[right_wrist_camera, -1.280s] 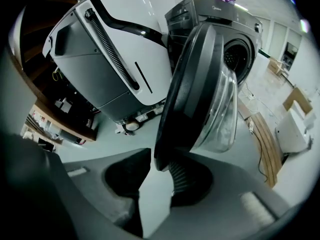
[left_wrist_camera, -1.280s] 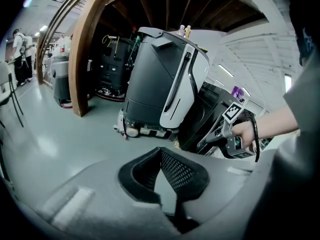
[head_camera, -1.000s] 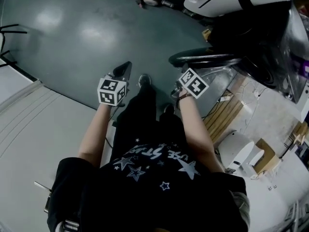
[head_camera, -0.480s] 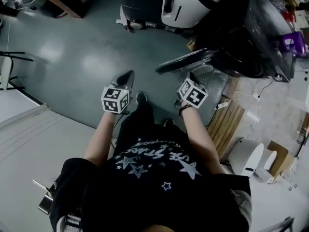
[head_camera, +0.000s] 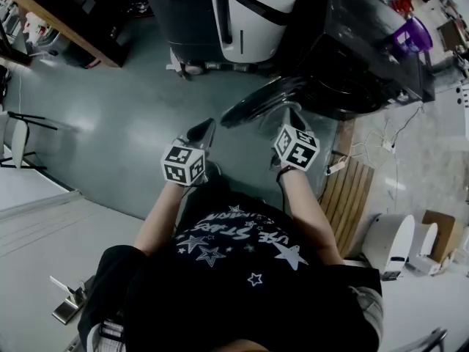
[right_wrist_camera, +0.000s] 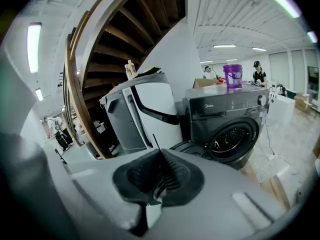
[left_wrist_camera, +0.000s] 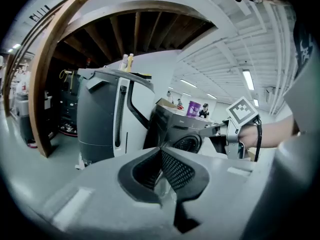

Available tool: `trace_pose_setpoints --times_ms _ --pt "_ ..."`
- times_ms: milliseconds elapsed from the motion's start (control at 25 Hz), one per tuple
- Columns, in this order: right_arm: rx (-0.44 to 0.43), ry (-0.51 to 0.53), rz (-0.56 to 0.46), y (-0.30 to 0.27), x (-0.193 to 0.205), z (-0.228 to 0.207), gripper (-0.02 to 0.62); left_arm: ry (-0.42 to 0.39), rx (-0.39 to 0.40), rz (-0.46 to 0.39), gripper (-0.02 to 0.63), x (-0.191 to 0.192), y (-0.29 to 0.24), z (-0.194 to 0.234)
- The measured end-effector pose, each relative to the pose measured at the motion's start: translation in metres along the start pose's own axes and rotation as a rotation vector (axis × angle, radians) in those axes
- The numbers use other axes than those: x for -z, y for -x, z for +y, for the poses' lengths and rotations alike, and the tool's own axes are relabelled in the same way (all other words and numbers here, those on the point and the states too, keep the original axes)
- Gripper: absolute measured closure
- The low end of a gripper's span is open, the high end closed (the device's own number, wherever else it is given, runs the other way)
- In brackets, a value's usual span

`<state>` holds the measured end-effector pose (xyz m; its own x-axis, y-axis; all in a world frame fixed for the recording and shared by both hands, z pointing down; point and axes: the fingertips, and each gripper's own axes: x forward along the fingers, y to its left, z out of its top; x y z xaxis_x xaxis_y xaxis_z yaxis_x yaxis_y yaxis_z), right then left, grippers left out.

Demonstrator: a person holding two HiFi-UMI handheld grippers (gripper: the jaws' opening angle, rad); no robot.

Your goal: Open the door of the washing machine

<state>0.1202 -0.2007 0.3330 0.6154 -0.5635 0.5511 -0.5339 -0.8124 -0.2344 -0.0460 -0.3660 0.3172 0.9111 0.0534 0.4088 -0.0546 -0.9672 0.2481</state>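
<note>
grey floor (head_camera: 110, 123) — midea washing machine (right_wrist_camera: 227, 111), door (head_camera: 253, 101) open

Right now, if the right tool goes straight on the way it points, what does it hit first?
Probably the open door of the washing machine, low just ahead of the right tool, whose jaws have just closed on nothing. The white machine stands behind; depth is unclear.

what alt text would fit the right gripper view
The right gripper, jaws shut on nothing, points toward a dark front-loading washing machine whose round door stands open at its left. A purple container sits on top, and a tall white-and-grey machine stands beside it below a wooden staircase.
</note>
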Motion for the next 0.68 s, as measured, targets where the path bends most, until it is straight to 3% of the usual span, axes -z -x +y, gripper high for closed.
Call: trace_pose_setpoints --times_ms 200,680 --pt "-0.057 0.056 -0.092 0.039 -0.018 -0.023 0.591 -0.07 0.11 0.006 0.595 -0.001 -0.008 -0.068" --pt "-0.135 0.076 -0.189 0.127 0.0 -0.085 0.591 -0.195 0.035 -0.001 0.596 0.015 -0.008 -0.169"
